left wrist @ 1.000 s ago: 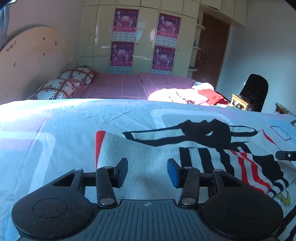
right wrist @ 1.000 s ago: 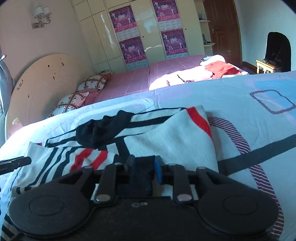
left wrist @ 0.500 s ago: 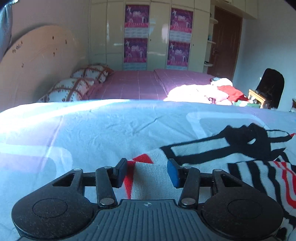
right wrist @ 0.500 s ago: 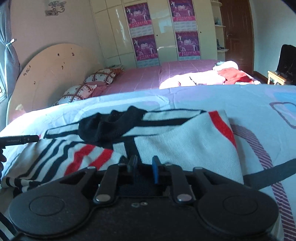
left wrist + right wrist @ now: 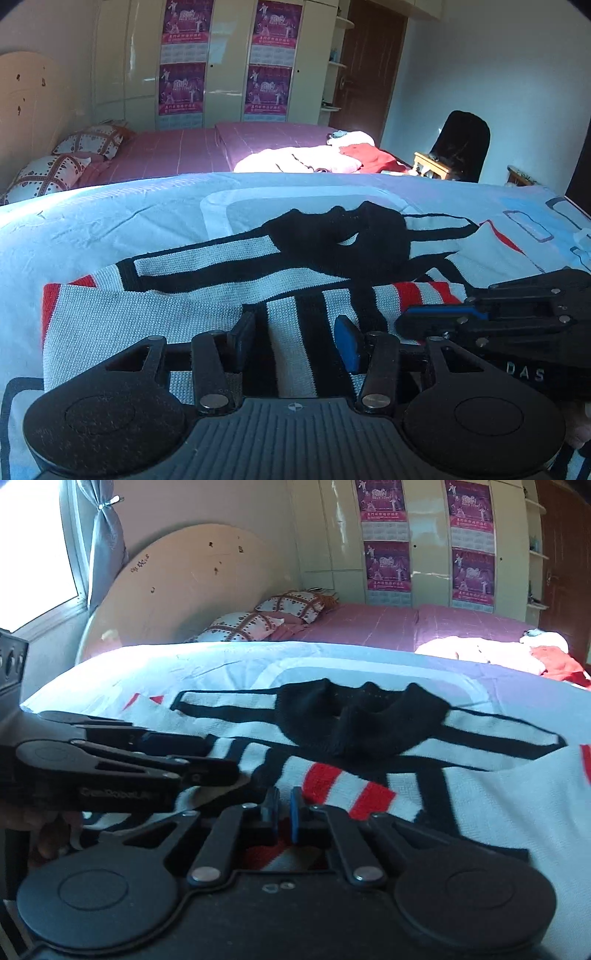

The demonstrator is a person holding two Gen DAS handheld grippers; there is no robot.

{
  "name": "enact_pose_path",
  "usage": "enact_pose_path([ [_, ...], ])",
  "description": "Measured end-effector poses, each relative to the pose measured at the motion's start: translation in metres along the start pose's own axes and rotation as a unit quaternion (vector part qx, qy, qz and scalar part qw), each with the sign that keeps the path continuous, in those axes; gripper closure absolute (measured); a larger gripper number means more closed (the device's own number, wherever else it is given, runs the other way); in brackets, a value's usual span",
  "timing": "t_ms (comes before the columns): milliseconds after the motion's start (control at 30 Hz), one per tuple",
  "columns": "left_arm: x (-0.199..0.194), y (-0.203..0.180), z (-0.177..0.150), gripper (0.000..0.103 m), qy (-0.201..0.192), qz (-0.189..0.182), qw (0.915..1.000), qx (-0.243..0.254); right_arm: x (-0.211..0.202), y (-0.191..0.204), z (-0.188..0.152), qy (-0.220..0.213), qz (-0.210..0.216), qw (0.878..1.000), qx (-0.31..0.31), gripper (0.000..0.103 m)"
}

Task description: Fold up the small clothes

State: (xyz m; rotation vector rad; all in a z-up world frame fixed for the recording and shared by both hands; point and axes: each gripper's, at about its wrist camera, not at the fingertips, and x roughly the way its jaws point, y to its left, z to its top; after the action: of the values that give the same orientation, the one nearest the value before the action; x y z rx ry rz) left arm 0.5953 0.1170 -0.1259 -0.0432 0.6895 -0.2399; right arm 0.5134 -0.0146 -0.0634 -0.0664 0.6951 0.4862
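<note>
Your left gripper (image 5: 293, 341) has its jaws released, straddling the ribbed knit sweater (image 5: 207, 295), white with black and red stripes, lying flat on the bed (image 5: 110, 229). Your right gripper (image 5: 282, 814) has jaws clenched on a sweater fold. Compared with one second ago, both grippers now sit just beside each other.

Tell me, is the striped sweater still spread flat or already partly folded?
Partly folded. A red-striped sleeve lies across the sweater body below the black collar, and the side panels are turned inward over it.
</note>
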Motion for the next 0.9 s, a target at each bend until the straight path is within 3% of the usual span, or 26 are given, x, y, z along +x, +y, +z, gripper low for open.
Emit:
enact_pose_path([
  [100,-0.019,0.017,-0.011,0.056,-0.001,0.009,0.9999,0.007,-0.020,-0.042,-0.012,-0.004,-0.055,0.997,0.045,0.103],
  [133,-0.027,0.026,-0.017,0.056,-0.003,0.027,0.9996,0.011,-0.027,-0.055,-0.016,-0.005,-0.056,0.997,0.059,0.103],
  [200,-0.041,0.041,-0.025,0.056,-0.007,0.017,0.9998,-0.006,-0.034,-0.064,-0.017,0.001,-0.046,0.997,0.069,0.103],
  [233,-0.045,0.043,-0.025,0.056,-0.006,0.019,0.9997,-0.012,-0.036,-0.060,-0.015,0.001,-0.049,0.997,0.067,0.103],
  [333,-0.063,0.031,-0.015,0.056,-0.021,0.031,0.9991,-0.022,-0.055,-0.030,-0.007,-0.035,-0.020,0.998,0.043,0.085],
  [400,-0.073,0.019,-0.014,0.056,-0.030,0.017,0.9989,-0.032,-0.058,-0.003,-0.007,-0.033,0.020,0.999,0.020,0.084],
  [500,-0.071,0.000,-0.026,0.056,-0.002,-0.005,0.9995,-0.033,-0.048,0.030,-0.016,-0.008,0.046,0.999,-0.024,0.085],
  [533,-0.066,-0.006,-0.035,0.056,0.009,0.001,0.9997,-0.025,-0.042,0.038,-0.020,0.006,0.035,0.999,-0.041,0.085],
  [667,-0.071,0.001,-0.053,0.056,-0.018,-0.002,0.9995,-0.025,-0.044,0.037,-0.036,0.004,0.000,0.996,-0.084,0.085],
  [800,-0.084,0.011,-0.060,0.056,-0.012,0.033,0.9994,-0.005,-0.057,-0.010,-0.038,0.002,-0.071,0.997,-0.031,0.088],
  [900,-0.092,0.029,-0.065,0.056,-0.014,0.022,0.9991,-0.034,-0.068,-0.045,-0.042,0.006,-0.092,0.996,0.005,0.088],
])
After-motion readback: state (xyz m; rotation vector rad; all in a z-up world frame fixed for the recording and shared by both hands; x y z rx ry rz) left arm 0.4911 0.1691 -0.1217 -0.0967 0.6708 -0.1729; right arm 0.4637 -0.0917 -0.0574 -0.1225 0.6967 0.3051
